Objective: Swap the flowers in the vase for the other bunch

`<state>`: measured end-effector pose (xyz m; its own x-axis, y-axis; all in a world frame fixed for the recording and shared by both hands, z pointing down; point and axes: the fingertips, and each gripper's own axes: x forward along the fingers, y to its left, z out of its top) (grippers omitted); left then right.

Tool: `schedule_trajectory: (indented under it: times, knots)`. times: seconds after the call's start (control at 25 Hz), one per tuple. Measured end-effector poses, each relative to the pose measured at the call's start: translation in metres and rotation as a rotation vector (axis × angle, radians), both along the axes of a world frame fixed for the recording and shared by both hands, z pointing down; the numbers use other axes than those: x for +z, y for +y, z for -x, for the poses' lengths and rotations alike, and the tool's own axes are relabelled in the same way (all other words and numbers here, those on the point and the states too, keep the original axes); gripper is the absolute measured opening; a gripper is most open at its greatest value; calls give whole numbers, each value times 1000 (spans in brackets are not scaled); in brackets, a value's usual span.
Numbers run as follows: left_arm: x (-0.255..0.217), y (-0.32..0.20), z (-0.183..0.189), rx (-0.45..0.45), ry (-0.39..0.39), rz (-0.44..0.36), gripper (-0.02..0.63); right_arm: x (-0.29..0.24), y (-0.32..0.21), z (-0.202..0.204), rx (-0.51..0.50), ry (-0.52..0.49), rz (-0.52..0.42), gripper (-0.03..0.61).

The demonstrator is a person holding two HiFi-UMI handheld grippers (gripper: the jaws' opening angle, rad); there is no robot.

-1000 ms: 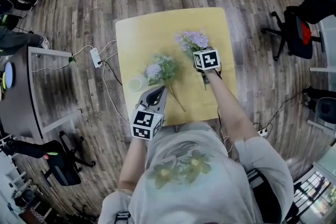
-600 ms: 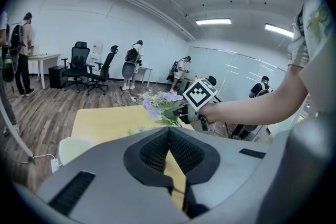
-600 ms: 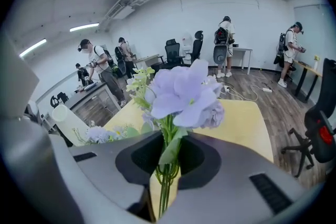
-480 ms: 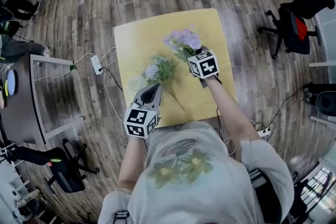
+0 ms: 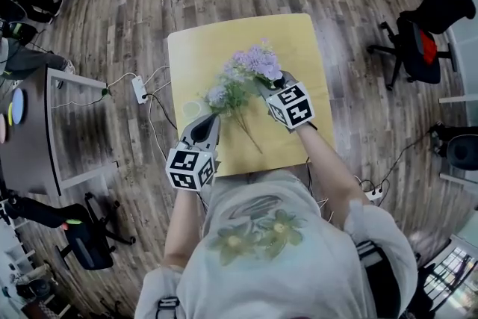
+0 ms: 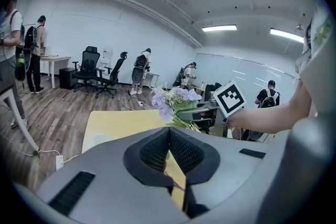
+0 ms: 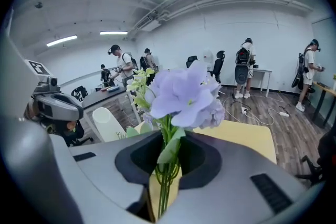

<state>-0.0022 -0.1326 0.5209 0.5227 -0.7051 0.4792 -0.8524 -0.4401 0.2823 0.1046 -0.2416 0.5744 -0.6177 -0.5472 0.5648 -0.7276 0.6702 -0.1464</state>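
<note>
Two tongs nearest, one in each hand.

Left tongs [image 6: 169, 130]: clenched tip to tip, with nothing visibly pinched. Hovers at the near left of the bench [image 5: 202, 48], close by the vase, probably to steady it once stems go in.

Right tongs [image 7: 168, 144]: clamped on the thin green stems of the purple bunch [image 7: 184, 94], well below the blooms. Grips that low, most likely, to spare the petals and keep the stems gathered as one bundle. Holds it up off the bench, blooms pointing away from the body, touching neither vase nor bench.

Second bunch [image 5: 218, 95]: lies flat on the bench just beyond the left tongs, pale bloom toward the far side, stem trailing back to the near edge. Sits partly under the raised bunch in the head view. Looks set aside there to keep the vase mouth free.

Vase [image 7: 108, 123]: white, upright near the left edge, seemingly empty. Suggests a swap half done. Gives no clue which bunch belongs in it next.

Tally: two tongs, two bunches, one vase, one bench.

Farther off: wooden floor [image 5: 112, 11] with loose cables, and several people [image 7: 244, 68] at desks along the far wall.
</note>
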Motion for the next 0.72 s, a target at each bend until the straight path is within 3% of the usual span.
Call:
schedule_trajectory:
  times: [0.2, 0.48, 0.72]
  knots:
    - [-5, 16, 20, -54, 9, -10, 17, -23, 20, 26, -73, -67, -49, 83]
    - [-11, 34, 50, -125, 7, -18, 17, -77, 28, 82, -200, -235, -133, 83]
    - [-14, 49, 77, -183, 6, -31, 17, -110, 35, 133, -297, -276, -178, 83]
